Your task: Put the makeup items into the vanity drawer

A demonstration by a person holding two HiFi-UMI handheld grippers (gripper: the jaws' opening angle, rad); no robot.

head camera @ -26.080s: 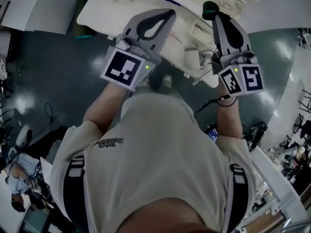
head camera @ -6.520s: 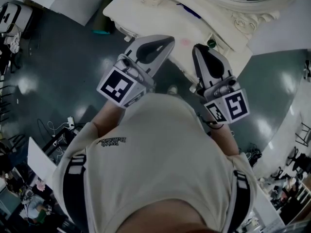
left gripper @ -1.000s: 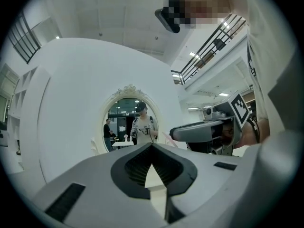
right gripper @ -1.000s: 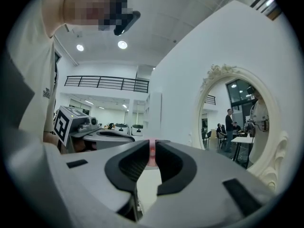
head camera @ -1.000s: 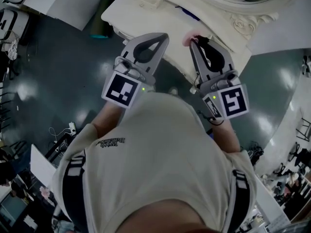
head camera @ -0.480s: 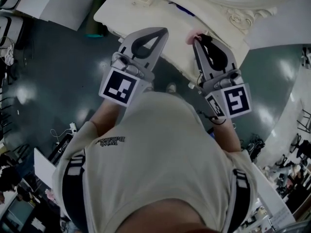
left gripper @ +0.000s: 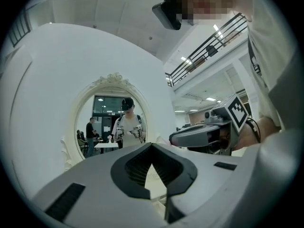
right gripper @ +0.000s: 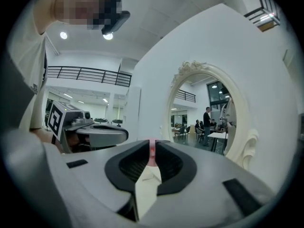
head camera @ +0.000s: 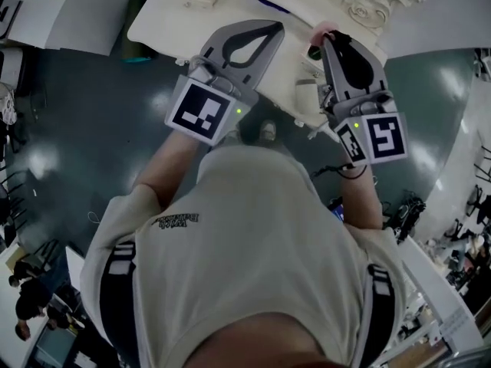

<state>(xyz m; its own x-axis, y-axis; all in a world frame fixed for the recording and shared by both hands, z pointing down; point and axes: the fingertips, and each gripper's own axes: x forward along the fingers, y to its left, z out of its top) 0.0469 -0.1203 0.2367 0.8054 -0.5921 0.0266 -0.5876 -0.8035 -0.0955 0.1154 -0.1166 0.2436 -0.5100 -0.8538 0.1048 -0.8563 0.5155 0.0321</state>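
Observation:
My right gripper is shut on a small pink makeup item, which shows as a pink strip between the pads. It hovers at the front edge of the cream vanity top, above the open drawer, where pale items lie. To its left my left gripper has its tips together and holds nothing; its jaws meet in the left gripper view. Both point level at the oval mirror. A blue pen-like item lies on the vanity top.
The ornate mirror frame rises at the back of the vanity. Dark glossy floor surrounds it, and white tables stand at the upper left. Each gripper shows in the other's view, the right gripper and the left gripper.
Both grippers have moved together up and to the right in the head view, over the vanity's front edge. The drawer now shows under the right gripper. The pink item stays gripped.

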